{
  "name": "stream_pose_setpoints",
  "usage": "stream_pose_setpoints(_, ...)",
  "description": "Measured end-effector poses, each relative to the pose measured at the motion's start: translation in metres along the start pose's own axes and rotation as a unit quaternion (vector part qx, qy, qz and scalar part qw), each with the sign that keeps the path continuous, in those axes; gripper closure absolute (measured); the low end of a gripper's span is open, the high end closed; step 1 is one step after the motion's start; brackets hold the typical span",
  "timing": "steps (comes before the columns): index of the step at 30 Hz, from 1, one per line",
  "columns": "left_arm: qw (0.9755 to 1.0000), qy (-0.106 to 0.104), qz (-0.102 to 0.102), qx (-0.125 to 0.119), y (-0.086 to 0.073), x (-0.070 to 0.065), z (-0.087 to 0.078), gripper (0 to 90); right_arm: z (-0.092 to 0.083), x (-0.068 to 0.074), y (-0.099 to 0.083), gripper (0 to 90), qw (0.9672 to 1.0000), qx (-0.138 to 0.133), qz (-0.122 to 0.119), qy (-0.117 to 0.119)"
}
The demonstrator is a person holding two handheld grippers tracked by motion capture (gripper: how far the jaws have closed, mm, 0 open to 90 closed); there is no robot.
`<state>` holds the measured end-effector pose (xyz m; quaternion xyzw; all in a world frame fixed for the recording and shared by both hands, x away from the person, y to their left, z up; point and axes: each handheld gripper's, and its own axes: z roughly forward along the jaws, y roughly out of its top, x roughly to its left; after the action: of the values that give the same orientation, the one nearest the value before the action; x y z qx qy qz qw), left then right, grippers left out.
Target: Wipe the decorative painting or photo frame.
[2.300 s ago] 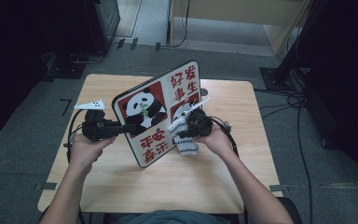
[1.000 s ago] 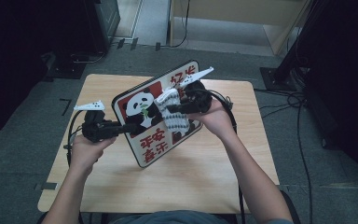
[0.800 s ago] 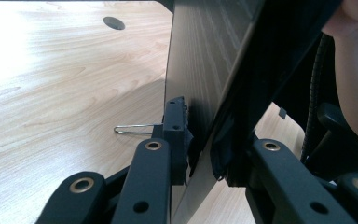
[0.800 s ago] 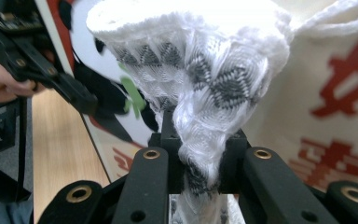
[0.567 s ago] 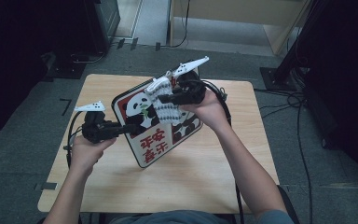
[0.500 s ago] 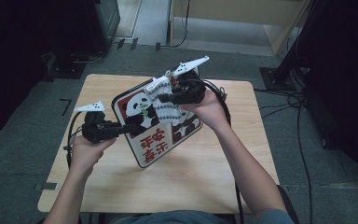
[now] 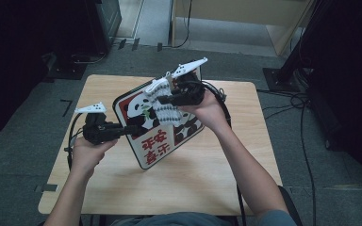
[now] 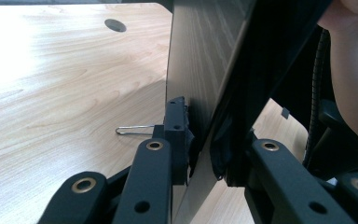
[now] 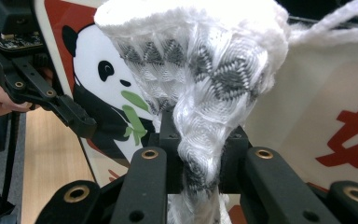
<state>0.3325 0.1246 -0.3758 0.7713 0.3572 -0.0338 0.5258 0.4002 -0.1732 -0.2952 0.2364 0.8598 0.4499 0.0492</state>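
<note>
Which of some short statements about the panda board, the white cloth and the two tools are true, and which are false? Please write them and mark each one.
1. The left tool is shut on the edge of the panda board. True.
2. The panda board lies flat on the table. False: it is held up, tilted, above the wooden top.
3. The right tool grips a white and grey woven cloth. True.
4. The cloth rests on the table beside the board. False: it hangs in front of the board's printed face.
5. The board shows a panda and red characters. True.
6. The cloth is plain red. False: it is white with a grey zigzag pattern.
</note>
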Motion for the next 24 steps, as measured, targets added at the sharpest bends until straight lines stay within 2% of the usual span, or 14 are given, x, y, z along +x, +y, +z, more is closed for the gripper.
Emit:
stream_pose_setpoints(10,1.0000,-0.001,0.001,0.001,0.000,0.000,0.000,76.5,0.003,-0.001,-0.004,77.3,0.9999,0.014,-0.002,0.002)
stream_pose_setpoints(24,1.0000,-0.003,0.003,0.002,0.001,0.000,0.000,76.5,0.009,0.001,-0.013,77.2,0.9996,0.028,0.006,0.002)
